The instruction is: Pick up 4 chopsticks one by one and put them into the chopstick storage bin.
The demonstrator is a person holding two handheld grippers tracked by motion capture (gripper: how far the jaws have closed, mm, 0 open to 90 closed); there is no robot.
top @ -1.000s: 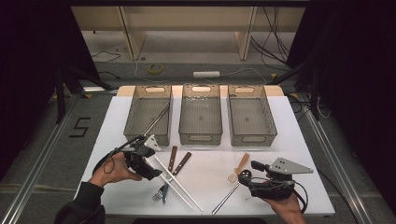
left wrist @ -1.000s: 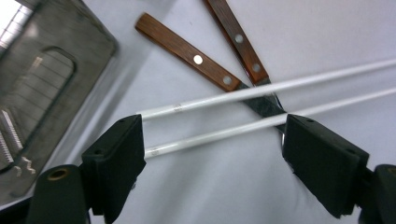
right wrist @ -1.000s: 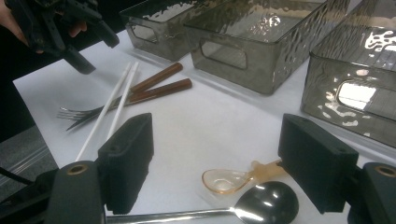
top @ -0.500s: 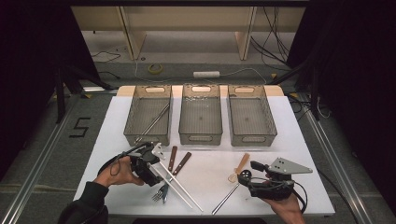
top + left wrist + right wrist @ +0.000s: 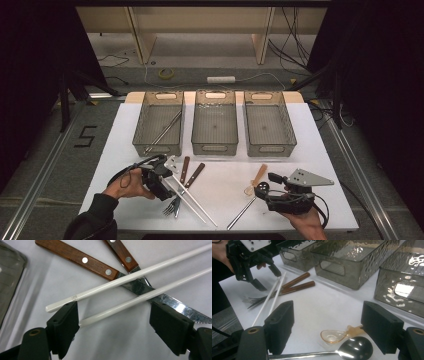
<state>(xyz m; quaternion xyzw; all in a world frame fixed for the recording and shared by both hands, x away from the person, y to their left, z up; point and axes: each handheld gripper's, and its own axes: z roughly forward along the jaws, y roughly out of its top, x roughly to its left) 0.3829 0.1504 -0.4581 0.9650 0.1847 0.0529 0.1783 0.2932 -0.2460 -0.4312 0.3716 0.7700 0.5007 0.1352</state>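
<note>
In the lower left of the high view, the left gripper [image 5: 167, 176] was low over the white table [image 5: 320, 150], its black jaws spread wide and holding nothing. Between these jaws lay the two long white plastic chopsticks [image 5: 192, 200], which ran side by side toward the lower middle of that frame. In the left gripper view the upper ends of the chopsticks [image 5: 130, 287] were just in front of the jaw tips, the nearer one reaching to the left jaw, but I cannot tell if it touched the pad. The chopsticks lay across the blades of two knives with brown wooden riveted handles [image 5: 82, 260], and these handles pointed to the upper left of that frame. In the high view a metal fork [image 5: 172, 206] lay just left of the chopsticks, under the left gripper. The right gripper [image 5: 267, 187] was at the lower right of the high view, also with jaws wide apart and empty. In the right gripper view, a small clear orange plastic spoon [image 5: 337, 335] and a shiny steel spoon [image 5: 352, 348] lay on the table between its jaws, the two bowls close together. Three smoky grey transparent plastic bins [image 5: 215, 125] stood in a row in the upper middle of the high view, and the left bin held a pair of metal chopsticks [image 5: 162, 132].
</note>
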